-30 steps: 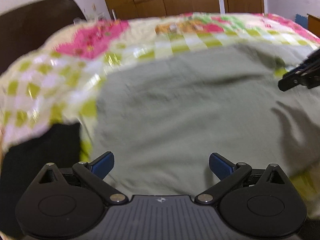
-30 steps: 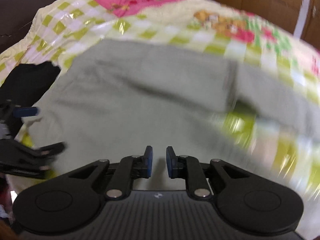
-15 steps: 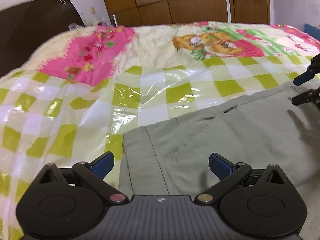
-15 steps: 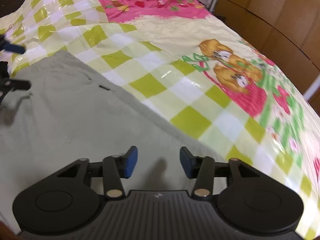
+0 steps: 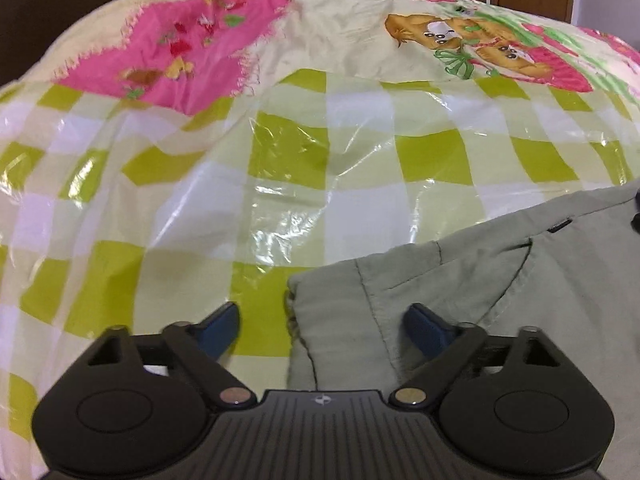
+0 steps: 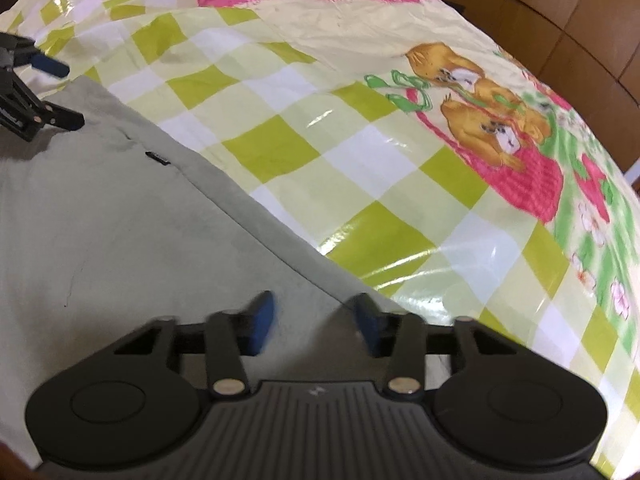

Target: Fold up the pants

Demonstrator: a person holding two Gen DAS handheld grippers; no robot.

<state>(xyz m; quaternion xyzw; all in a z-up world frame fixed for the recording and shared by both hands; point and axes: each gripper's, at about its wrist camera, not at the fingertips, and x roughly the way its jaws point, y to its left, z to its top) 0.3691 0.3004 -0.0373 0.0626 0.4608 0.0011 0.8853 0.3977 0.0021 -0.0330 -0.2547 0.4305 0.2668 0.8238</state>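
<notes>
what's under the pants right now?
The grey-green pants lie flat on the checkered bedspread, which has a glossy plastic film over it. Both tools, left and right, are open above the pants' edge. Anything directly beneath the fabric is hidden.

bare bedspread beyond pants

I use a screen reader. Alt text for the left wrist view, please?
The open left tool straddles the corner of grey-green pants lying on a bedspread checked green and white, with pink patches and cartoon bears.
</notes>
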